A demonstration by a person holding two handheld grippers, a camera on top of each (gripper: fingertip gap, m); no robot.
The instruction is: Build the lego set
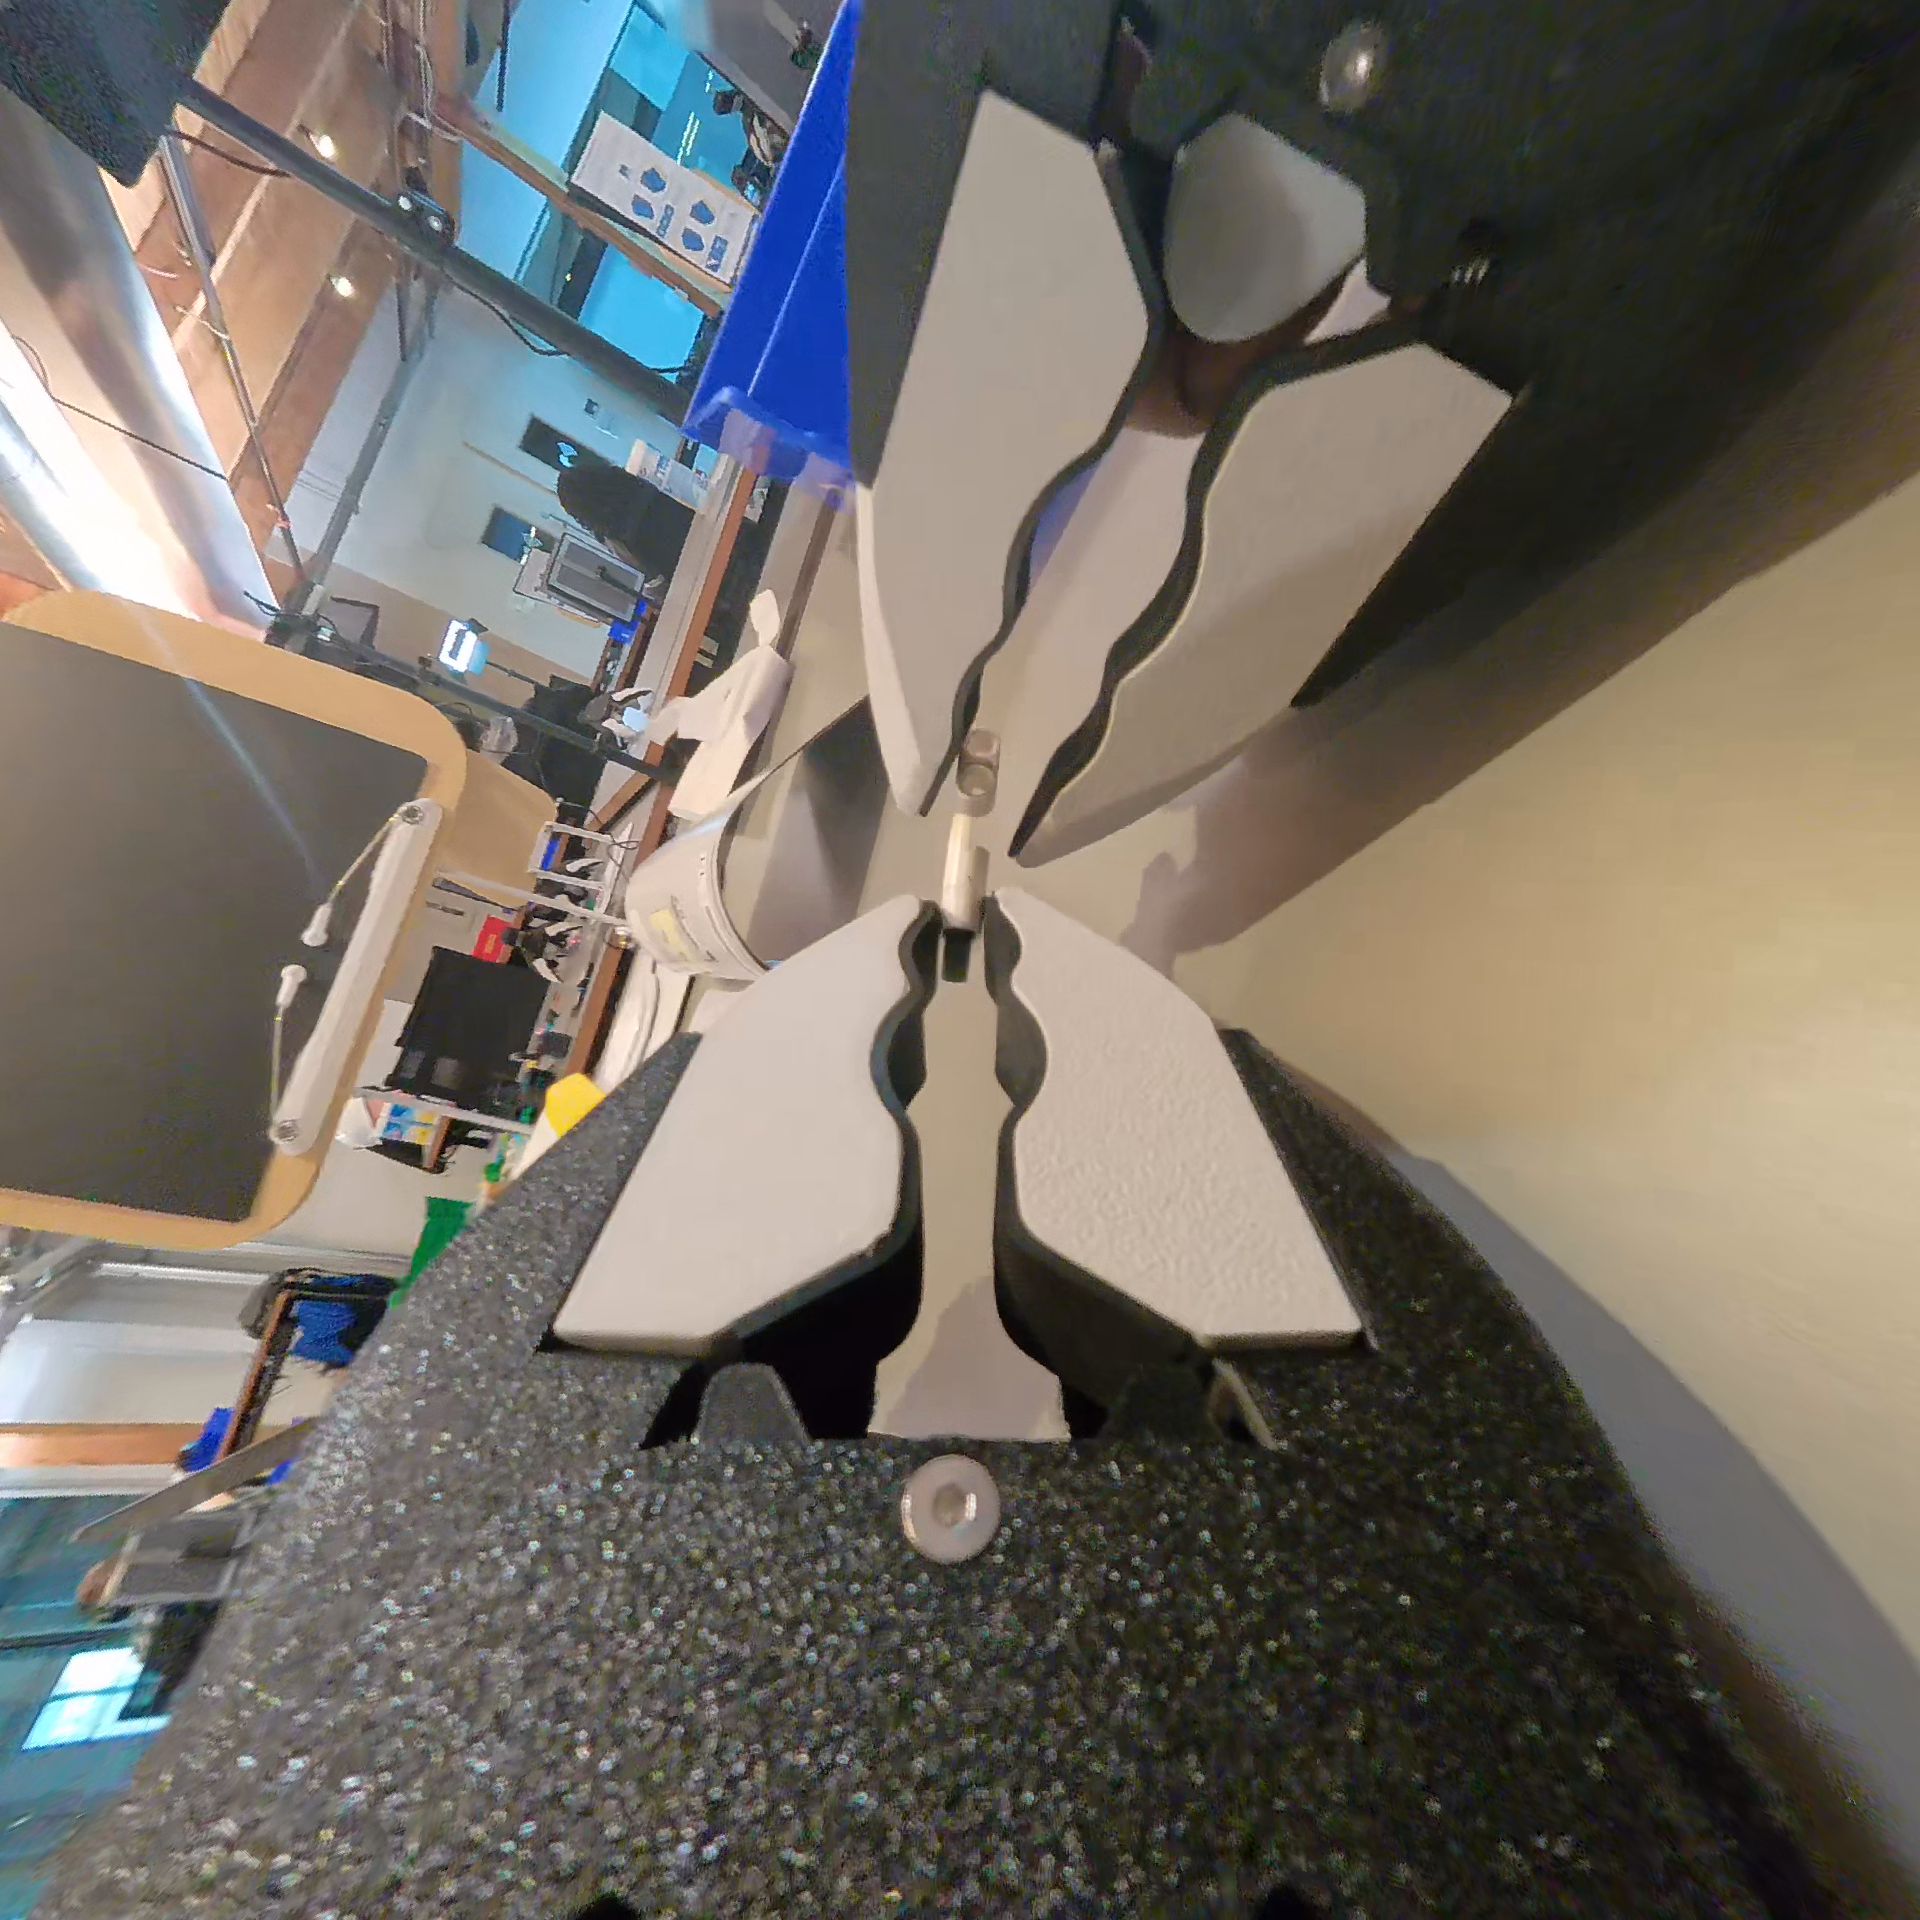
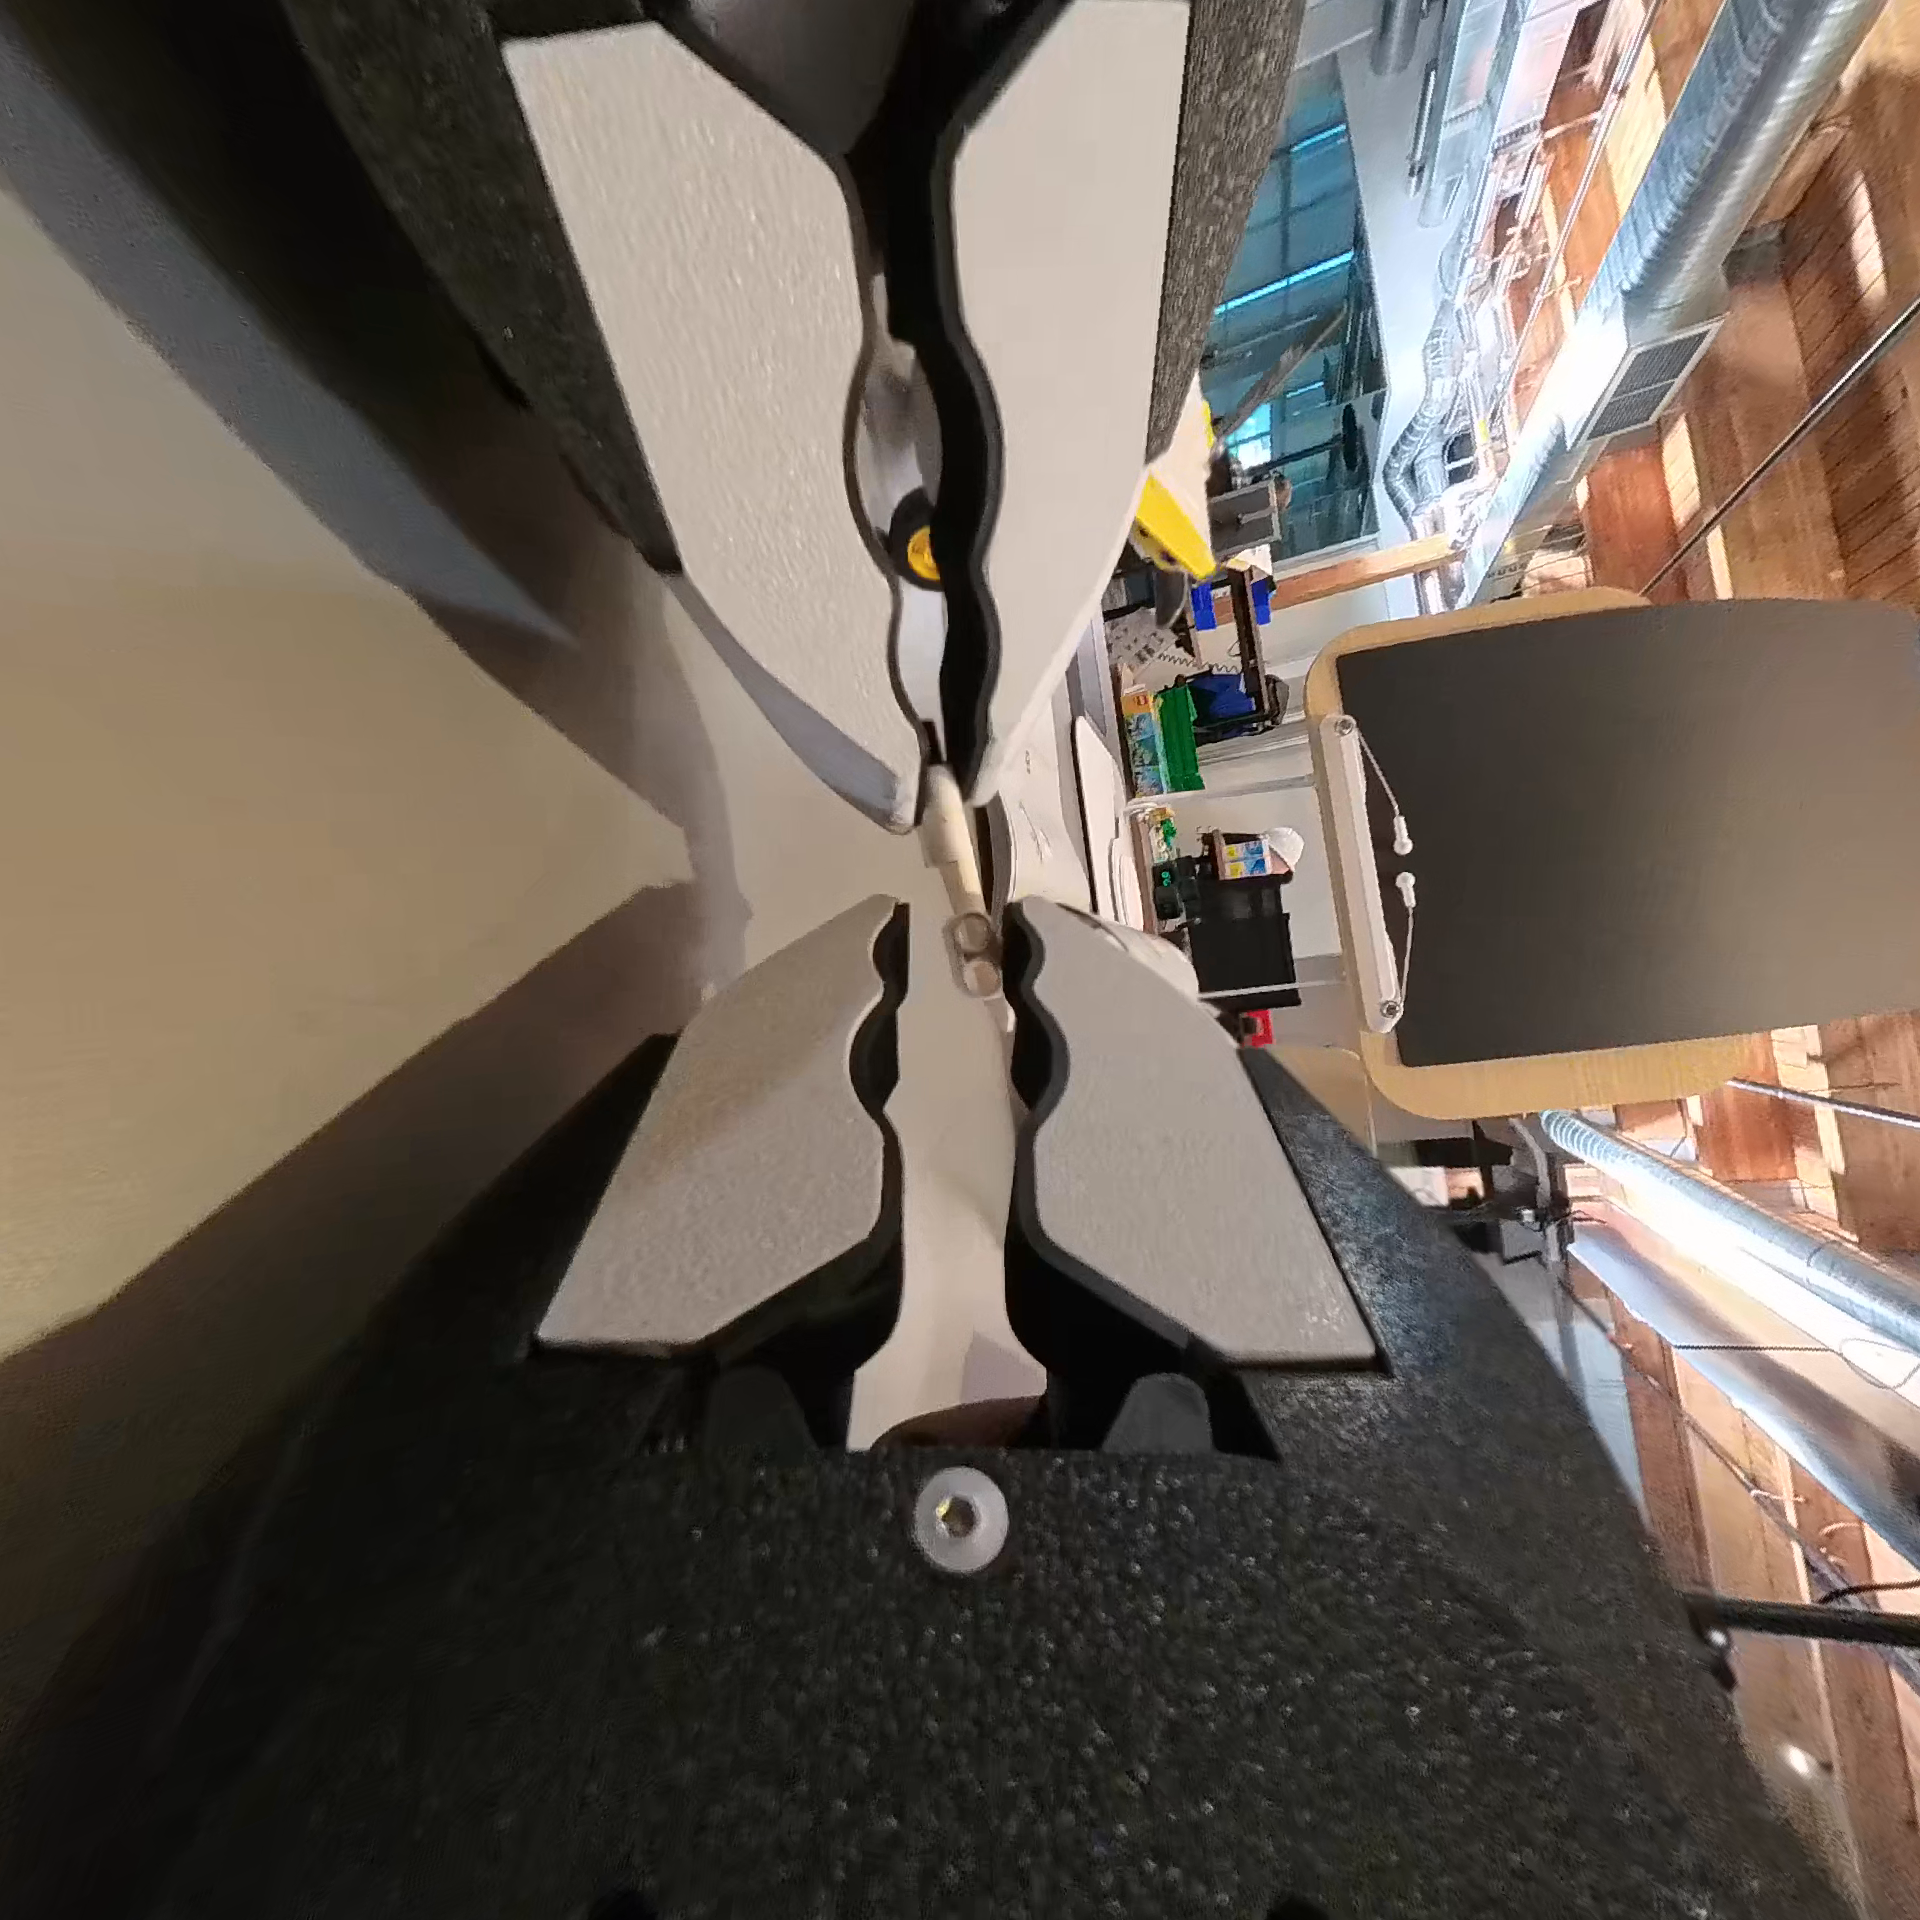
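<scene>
— White plastic, is that what the left hand-held gripper (image 1: 961, 914) has at its tips?

— Yes: a small white connector piece (image 1: 962, 868) with a dark end, clenched between its two black-lined pads. It sticks out forward from the tips, toward the right hand-held gripper (image 2: 954, 951), which faces it head-on, tip to tip.

— And the right one?

— Its jaws stand a little apart around a grey metal-looking end with two round holes (image 2: 974, 951), fixed to the far end of the white piece. One pad touches it on the right side; on the other side a gap shows, so it is not clamped.

— Pose?

— Both are rolled sideways above a pale tabletop (image 1: 1558, 935), so the room looks tipped over. The fingers (image 2: 758, 1132) are flat grey plates with wavy black rubber edges; the bodies are rough, speckled black.

— Anything nearby?

— A white tub (image 1: 691, 914) lies just beyond, on the tabletop.
</scene>
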